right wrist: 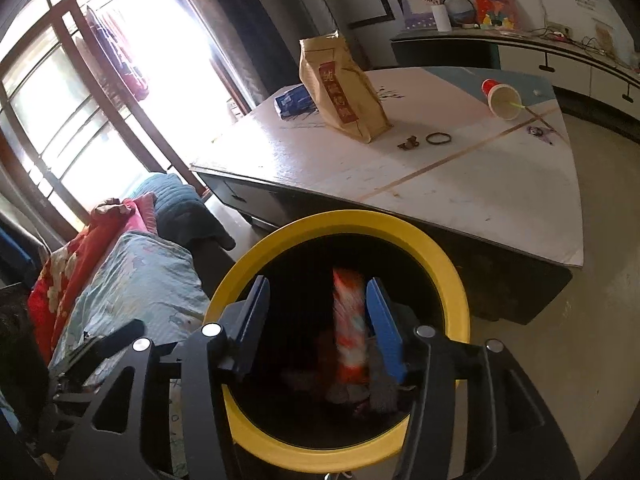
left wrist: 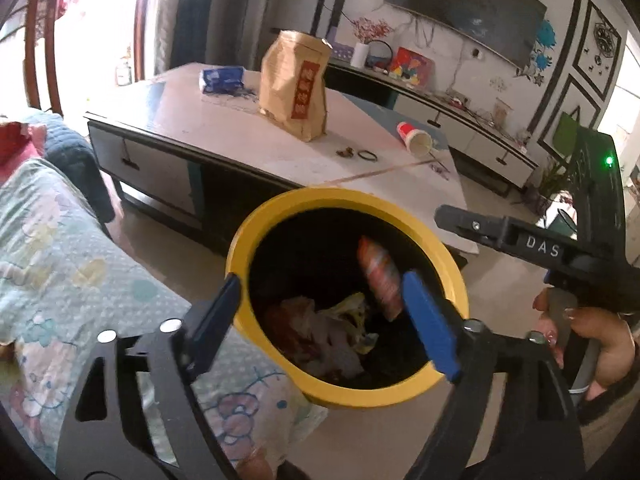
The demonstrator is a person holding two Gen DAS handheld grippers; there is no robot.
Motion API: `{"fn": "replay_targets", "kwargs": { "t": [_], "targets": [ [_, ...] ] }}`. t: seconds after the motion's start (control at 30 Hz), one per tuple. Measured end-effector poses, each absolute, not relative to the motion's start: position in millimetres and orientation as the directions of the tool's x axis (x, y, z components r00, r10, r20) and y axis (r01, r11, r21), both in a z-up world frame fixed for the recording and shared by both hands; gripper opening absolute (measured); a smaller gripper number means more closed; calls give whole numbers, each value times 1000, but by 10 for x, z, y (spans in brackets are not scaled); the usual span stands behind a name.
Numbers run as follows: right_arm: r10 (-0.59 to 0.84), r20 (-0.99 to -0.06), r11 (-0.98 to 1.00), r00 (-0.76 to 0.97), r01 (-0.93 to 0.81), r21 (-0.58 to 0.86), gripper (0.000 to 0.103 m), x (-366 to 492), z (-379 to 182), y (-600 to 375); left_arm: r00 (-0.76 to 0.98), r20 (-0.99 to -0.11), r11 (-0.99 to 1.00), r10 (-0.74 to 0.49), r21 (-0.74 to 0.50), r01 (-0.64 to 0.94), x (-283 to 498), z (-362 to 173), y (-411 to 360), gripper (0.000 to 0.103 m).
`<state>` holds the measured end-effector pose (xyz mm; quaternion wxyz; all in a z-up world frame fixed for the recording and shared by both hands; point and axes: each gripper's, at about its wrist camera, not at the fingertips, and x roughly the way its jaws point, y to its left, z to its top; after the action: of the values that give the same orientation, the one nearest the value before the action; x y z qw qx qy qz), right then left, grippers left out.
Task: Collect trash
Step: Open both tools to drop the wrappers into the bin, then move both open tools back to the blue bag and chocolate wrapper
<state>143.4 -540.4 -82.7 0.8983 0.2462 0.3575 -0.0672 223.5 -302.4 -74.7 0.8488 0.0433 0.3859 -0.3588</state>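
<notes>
The right gripper (right wrist: 316, 320) hangs over the mouth of a yellow-rimmed bin (right wrist: 448, 280) with its blue-padded jaws apart, and a red-and-white wrapper (right wrist: 351, 328) shows blurred between them, close to the right-hand pad; whether it touches that pad cannot be told. The left gripper (left wrist: 320, 320) is also above the bin (left wrist: 280, 216), jaws spread wide with nothing between the pads, and from its view the same wrapper (left wrist: 380, 280) stands on end inside the black interior above a heap of crumpled paper and foil scraps (left wrist: 332, 328). At the right edge of the left view a hand (left wrist: 592, 336) grips the handle of the other tool. The bin sits on the floor between a sofa with a floral cover (right wrist: 132, 276) and a low white-topped coffee table (right wrist: 460, 184). On the table a brown paper bag (right wrist: 344, 92) stands upright, with a dark ring (right wrist: 438, 138) and a small dark scrap (right wrist: 408, 144) just beside its base, a blue packet (right wrist: 294, 100) behind it, and a red paper cup (right wrist: 502, 98) lying on its side, well apart, near the far corner. Beyond runs a long TV cabinet (right wrist: 560, 52) along the wall.
</notes>
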Motion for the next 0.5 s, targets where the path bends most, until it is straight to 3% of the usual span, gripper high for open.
{"fn": "replay_targets", "kwargs": {
  "t": [0.5],
  "targets": [
    [61,-630,937,774,173,303,64,1489,-530,-4870,592,-612,828,-524,-204,522,2097,-396,-2422,91]
  ]
}}
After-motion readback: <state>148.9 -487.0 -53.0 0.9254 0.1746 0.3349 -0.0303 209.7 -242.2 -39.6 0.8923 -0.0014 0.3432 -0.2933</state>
